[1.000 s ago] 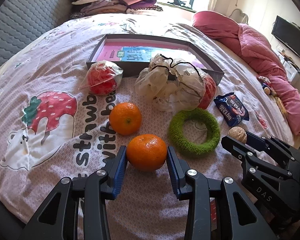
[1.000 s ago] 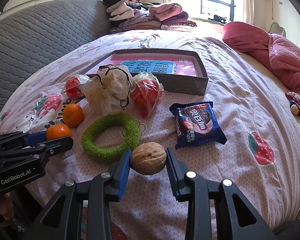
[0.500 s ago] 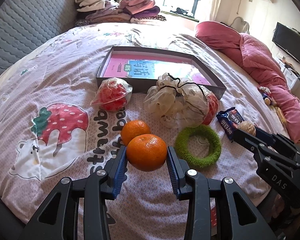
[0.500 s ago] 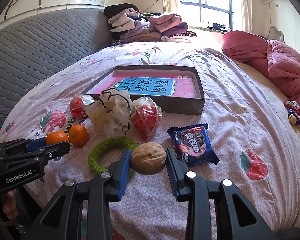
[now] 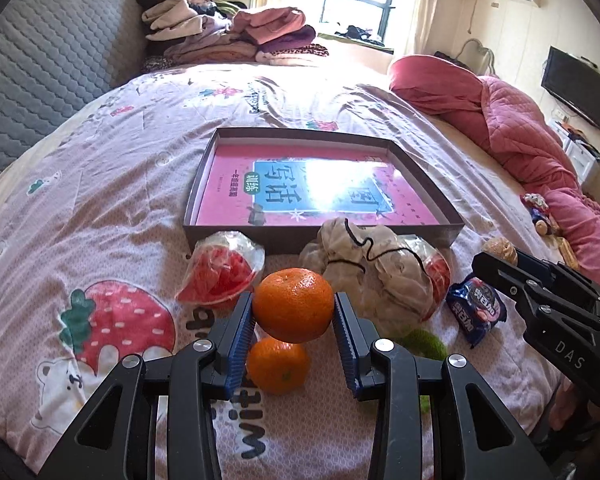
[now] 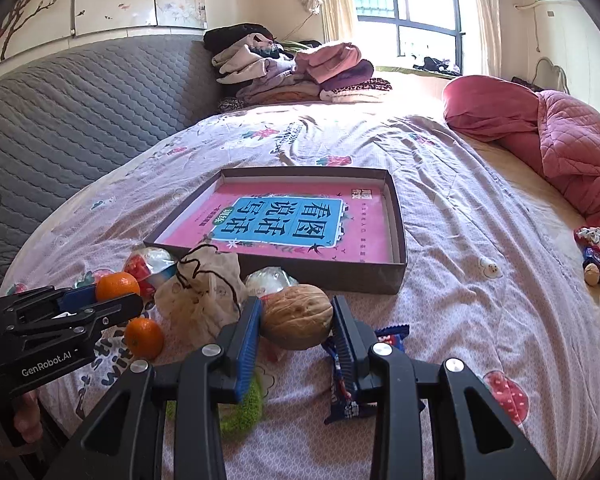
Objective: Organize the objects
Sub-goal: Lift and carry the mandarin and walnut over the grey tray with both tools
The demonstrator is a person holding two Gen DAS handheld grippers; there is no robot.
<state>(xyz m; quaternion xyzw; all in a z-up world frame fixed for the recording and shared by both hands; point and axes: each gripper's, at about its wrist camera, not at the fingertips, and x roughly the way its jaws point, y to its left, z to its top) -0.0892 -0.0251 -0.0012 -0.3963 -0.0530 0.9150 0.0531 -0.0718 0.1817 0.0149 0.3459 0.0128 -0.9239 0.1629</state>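
Note:
My left gripper (image 5: pixel 294 322) is shut on an orange (image 5: pixel 294 305) and holds it above the bed; it also shows in the right wrist view (image 6: pixel 117 286). A second orange (image 5: pixel 278 366) lies on the bedspread below it. My right gripper (image 6: pixel 296 326) is shut on a walnut (image 6: pixel 297 316), raised above the bed; the walnut also shows in the left wrist view (image 5: pixel 500 249). A shallow brown box (image 5: pixel 446 236) with a pink book (image 5: pixel 300 190) in it lies ahead, beyond both grippers.
In front of the box lie a bag of red items (image 5: pixel 222 270), a beige drawstring bag (image 5: pixel 368 270), a green fuzzy ring (image 5: pixel 424 344) and a blue cookie packet (image 5: pixel 476 306). A pink quilt (image 5: pixel 520 128) is at the right, folded clothes (image 5: pixel 228 36) at the far edge.
Both grippers have lifted their objects off the bed and moved forward toward the box. The second orange now sits below the held one.

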